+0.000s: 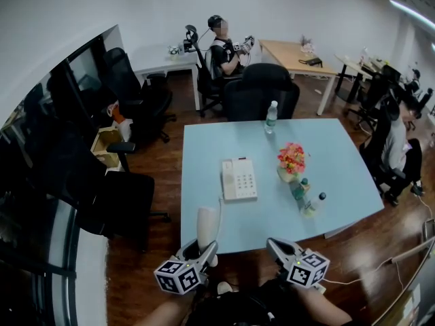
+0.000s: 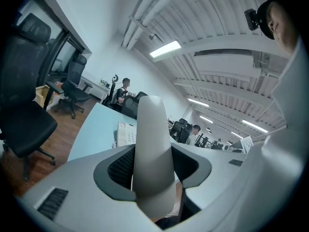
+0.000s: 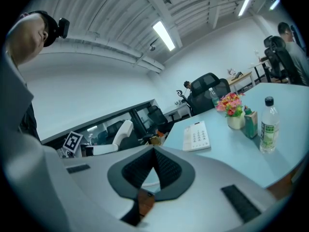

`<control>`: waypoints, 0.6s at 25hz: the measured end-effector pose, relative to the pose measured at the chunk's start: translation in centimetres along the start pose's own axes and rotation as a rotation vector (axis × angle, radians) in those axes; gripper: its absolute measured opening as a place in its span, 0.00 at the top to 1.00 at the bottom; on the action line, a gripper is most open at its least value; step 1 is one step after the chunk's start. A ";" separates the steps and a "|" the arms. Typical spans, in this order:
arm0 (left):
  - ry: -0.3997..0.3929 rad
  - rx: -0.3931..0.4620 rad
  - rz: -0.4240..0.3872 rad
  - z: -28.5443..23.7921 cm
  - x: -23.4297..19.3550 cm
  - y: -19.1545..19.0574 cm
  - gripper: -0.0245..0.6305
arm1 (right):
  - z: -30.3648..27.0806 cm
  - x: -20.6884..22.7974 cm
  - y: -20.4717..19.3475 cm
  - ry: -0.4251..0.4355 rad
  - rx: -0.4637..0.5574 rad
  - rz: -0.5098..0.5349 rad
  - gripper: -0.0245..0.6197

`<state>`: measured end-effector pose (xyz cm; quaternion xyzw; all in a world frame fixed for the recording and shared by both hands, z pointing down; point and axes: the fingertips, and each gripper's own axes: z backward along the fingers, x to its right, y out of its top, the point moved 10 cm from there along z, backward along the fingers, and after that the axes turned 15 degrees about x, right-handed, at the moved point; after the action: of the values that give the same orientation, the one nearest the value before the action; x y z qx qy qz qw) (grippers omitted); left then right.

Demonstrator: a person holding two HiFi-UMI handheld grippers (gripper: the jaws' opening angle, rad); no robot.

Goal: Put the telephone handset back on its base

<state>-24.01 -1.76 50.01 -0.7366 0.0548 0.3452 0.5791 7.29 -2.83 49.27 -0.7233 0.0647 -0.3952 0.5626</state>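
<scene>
Left claw (image 1: pixel 207 252): at the near edge of the desk (image 1: pixel 340 161); jaws spread wide and pinching the handset (image 1: pixel 206 228) between their ribbed pads, as the left gripper view showed (image 2: pixel 153 167).
Handset: pale and tapered; held roughly upright above the near desk edge; well apart from the telephone base (image 1: pixel 239 179); in the left gripper view it (image 2: pixel 153 144) filled the gap between the jaws and rose past their tips.
Telephone base: flat on the desk, keypad up; left of the desk's middle; beyond the handset as seen from the head view; visible also in the right gripper view (image 3: pixel 197 137).
Right claw (image 1: pixel 277 246): near the desk's front edge, to the right of the left claw; jaws pressed together (image 3: pixel 153 161) with nothing between them.
Flowers (image 1: pixel 292 158): red and orange, in a small pale vase; right of the telephone base.
Green carton (image 1: pixel 298 190): just in front of the vase.
Capped bottle (image 1: pixel 314 204): just beside the carton, on its right.
Far bottle (image 1: pixel 270 117): upright at the desk's far edge.
Surroundings: dark office chairs round the desk; persons seated at other desks beyond.
</scene>
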 end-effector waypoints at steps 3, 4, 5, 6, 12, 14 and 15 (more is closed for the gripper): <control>-0.005 0.003 0.006 -0.4 -0.8 0.3 0.64 | -1.3 -0.2 0.5 -0.005 -0.001 0.014 0.94; -0.003 0.004 0.009 -0.6 -1.1 0.3 0.64 | -1.8 -0.3 0.7 -0.007 -0.002 0.019 0.94; -0.001 0.003 0.013 -0.8 -1.3 0.3 0.64 | -2.2 -0.5 0.9 -0.007 -0.005 0.023 0.94; 0.003 0.001 0.018 -1.0 -1.5 0.3 0.64 | -2.5 -0.5 1.0 -0.007 -0.009 0.024 0.94; 0.023 -0.004 0.027 -1.6 -2.1 0.5 0.64 | -4.4 0.5 0.5 0.031 -0.024 -0.005 0.94; 0.041 0.001 0.023 -2.0 -2.6 0.6 0.64 | -5.6 1.0 0.5 0.047 -0.037 -0.004 0.94; 0.055 0.005 0.023 -2.1 -2.8 0.7 0.64 | -6.3 1.3 0.5 0.057 -0.045 -0.003 0.94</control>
<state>-25.53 -4.79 51.23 -0.7437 0.0800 0.3313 0.5751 4.30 -8.47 49.77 -0.7244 0.0885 -0.4149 0.5434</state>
